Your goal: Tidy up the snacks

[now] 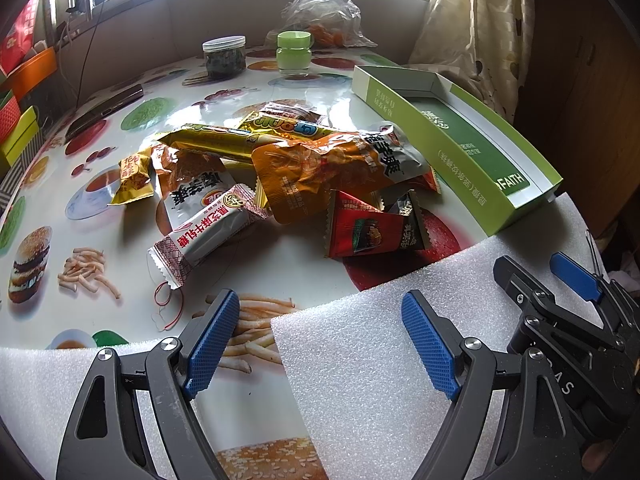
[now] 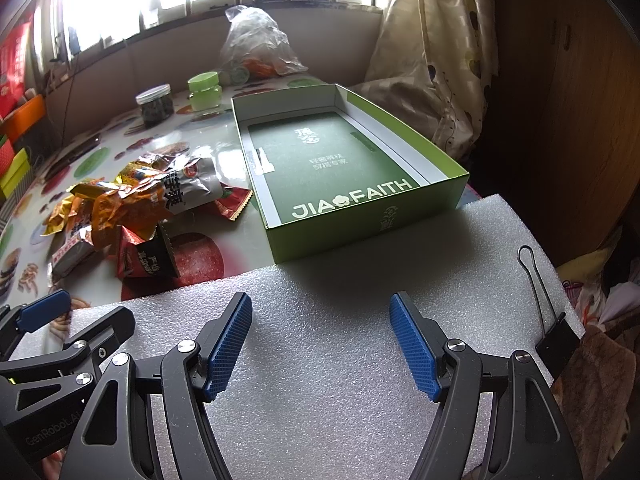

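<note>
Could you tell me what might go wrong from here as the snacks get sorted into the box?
The snack pile is overlapped, so lifting the red packet may drag neighbours along. The green box looks light and could slide when packets drop in. The left gripper and right gripper sit close together, both open, and could collide.

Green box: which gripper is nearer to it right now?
Right. The right gripper sits open just in front of the green box, over the foam sheet. The left gripper is off to the box's left, facing the snack pile.

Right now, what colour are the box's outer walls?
Light green box, seen best in the right wrist view.
</note>
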`<state>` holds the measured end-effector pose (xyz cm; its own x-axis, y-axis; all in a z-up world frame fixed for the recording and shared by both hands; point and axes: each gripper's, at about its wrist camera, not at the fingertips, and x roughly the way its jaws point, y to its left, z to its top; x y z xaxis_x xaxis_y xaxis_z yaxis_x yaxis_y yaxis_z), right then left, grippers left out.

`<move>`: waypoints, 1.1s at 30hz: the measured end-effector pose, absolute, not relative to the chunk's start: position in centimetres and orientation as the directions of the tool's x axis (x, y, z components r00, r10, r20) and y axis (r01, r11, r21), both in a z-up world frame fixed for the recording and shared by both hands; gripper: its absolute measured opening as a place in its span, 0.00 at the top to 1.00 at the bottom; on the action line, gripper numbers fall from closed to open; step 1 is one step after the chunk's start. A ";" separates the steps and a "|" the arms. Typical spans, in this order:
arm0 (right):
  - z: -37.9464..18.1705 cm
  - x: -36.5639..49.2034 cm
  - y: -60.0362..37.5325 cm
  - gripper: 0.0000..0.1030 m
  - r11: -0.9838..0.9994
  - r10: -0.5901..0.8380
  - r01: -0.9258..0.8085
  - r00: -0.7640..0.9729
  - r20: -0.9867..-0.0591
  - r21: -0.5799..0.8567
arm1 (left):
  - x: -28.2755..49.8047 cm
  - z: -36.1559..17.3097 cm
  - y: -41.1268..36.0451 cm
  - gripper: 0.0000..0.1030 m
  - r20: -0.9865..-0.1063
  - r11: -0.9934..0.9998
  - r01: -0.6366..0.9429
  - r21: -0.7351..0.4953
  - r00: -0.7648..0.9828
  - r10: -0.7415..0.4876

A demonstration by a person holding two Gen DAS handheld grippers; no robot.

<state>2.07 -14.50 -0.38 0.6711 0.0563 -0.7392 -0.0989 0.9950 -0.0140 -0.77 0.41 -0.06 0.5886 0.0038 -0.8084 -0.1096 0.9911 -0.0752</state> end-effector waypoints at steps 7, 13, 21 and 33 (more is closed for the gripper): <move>-0.4 2.1 -14.5 0.31 0.995 0.054 -0.097 0.670 -0.740 -0.014 | -0.6 0.0 0.5 0.19 -0.809 0.991 -0.110 -0.074 0.588 0.004; -0.5 2.1 -14.5 0.31 0.995 0.055 -0.099 0.670 -0.740 -0.015 | -0.3 0.0 0.7 0.19 -0.809 0.991 -0.111 -0.074 0.587 0.005; -0.4 2.2 -14.5 0.31 0.995 0.058 -0.101 0.668 -0.742 -0.013 | -0.3 -0.1 1.0 0.19 -0.812 0.990 -0.113 -0.083 0.583 -0.002; 1.2 1.6 -13.1 0.31 0.952 0.238 -0.304 0.671 -0.702 0.033 | -1.2 1.6 3.6 0.19 -0.802 0.983 -0.141 -0.119 0.597 -0.012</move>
